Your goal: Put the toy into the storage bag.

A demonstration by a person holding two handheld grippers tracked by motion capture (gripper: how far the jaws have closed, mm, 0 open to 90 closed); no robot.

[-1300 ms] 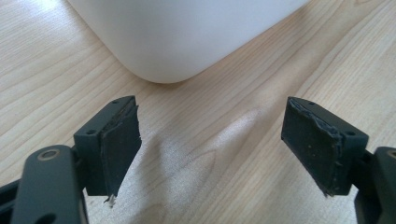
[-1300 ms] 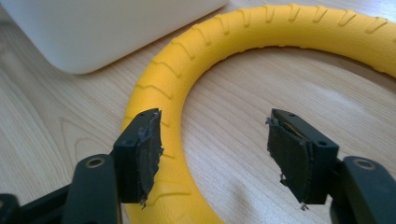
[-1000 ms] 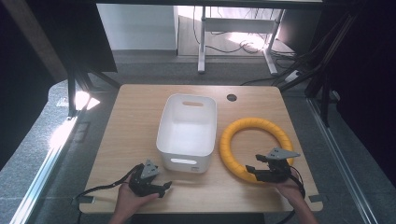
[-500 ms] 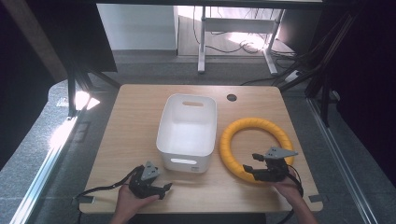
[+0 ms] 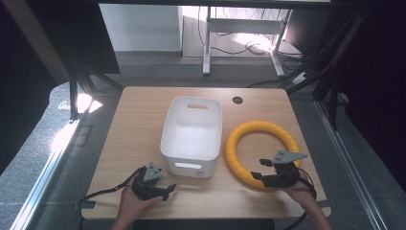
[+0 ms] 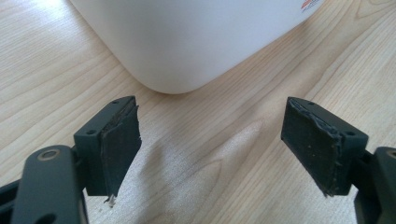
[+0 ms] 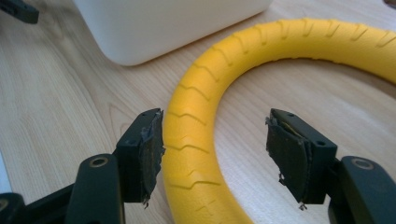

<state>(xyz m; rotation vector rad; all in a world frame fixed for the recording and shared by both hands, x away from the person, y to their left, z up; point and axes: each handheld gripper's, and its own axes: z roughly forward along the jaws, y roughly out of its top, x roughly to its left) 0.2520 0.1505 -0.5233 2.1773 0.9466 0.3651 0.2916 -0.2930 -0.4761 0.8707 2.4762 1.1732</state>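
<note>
Table (image 5: 129,124): wooden, bearing white bin (image 5: 193,127) and yellow foam ring (image 5: 261,129).
Left gripper (image 6: 212,149): jaws apart, empty.
Right gripper (image 7: 215,156): jaws apart, straddling the ring.
Risk: ring may be pinched off-centre and slip.

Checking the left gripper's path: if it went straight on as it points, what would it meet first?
Probably the white bin: its rounded near corner lies dead ahead of the open left gripper, with bare table between.
</note>
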